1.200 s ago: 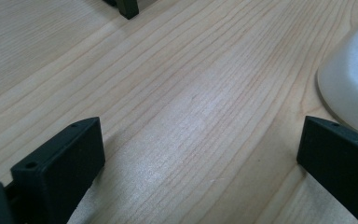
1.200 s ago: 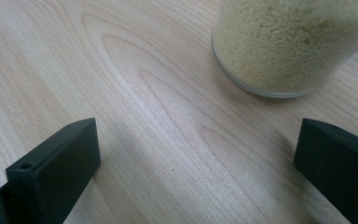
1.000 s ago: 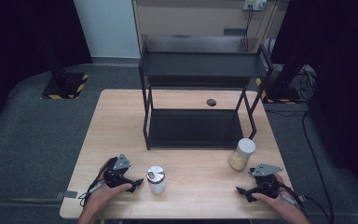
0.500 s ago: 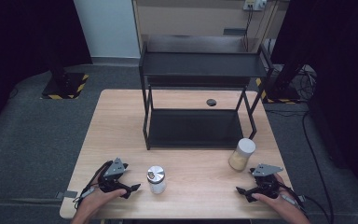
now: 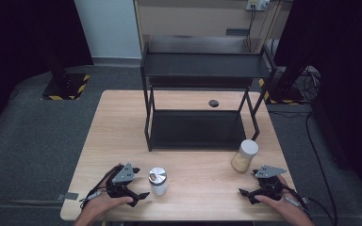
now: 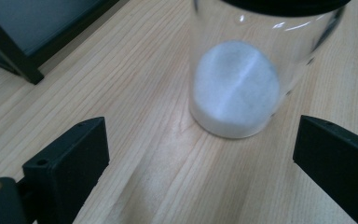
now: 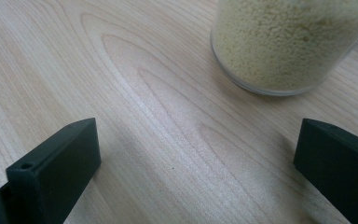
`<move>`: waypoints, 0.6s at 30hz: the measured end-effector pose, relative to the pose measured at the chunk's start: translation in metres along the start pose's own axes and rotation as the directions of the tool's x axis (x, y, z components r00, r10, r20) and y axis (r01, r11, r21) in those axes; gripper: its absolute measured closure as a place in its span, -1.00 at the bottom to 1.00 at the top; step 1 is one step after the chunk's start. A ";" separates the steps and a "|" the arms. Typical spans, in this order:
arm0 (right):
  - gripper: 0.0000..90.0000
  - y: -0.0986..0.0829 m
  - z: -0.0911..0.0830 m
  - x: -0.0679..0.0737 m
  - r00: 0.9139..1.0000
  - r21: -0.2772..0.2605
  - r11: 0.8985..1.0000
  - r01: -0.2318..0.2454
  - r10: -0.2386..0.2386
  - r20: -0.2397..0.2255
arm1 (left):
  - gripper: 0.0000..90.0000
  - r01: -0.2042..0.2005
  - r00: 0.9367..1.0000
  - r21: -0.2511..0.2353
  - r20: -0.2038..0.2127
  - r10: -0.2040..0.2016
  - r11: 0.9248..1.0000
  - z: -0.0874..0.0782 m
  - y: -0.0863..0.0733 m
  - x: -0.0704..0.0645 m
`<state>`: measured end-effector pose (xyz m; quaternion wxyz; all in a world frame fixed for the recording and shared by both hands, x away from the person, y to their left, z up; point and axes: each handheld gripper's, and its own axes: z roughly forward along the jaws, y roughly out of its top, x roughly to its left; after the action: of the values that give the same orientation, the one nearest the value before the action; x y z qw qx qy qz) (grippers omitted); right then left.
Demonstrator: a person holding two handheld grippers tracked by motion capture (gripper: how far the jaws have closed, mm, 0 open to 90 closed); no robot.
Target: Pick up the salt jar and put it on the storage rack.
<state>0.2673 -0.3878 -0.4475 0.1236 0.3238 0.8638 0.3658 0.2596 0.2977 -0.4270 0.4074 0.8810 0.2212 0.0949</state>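
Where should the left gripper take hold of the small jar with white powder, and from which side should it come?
Probably the glass wall at mid height, below the lid. The jar stands upright on the table, so its round sides suit two jaws closing level. The left gripper sits just left of it, jaws spread wide and the jar ahead between them, so a straight push forward looks best.

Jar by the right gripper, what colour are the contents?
Pale yellow-beige grains in the jar, clearest in the right gripper view; its lid is white.
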 end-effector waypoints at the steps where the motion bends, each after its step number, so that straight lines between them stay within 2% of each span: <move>1: -0.97 0.000 0.000 0.000 1.000 0.000 1.000 0.000 0.000 0.000 | -0.94 -0.007 1.000 0.002 0.003 0.007 1.000 0.001 0.001 -0.001; 18: -0.97 0.000 0.000 0.000 1.000 0.000 1.000 0.000 0.000 0.000 | -0.95 -0.050 0.998 0.009 0.039 0.049 0.999 0.018 0.015 -0.007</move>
<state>0.2673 -0.3878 -0.4475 0.1237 0.3237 0.8638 0.3658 0.2643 0.2735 -0.4276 0.4048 0.8898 0.1920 0.0870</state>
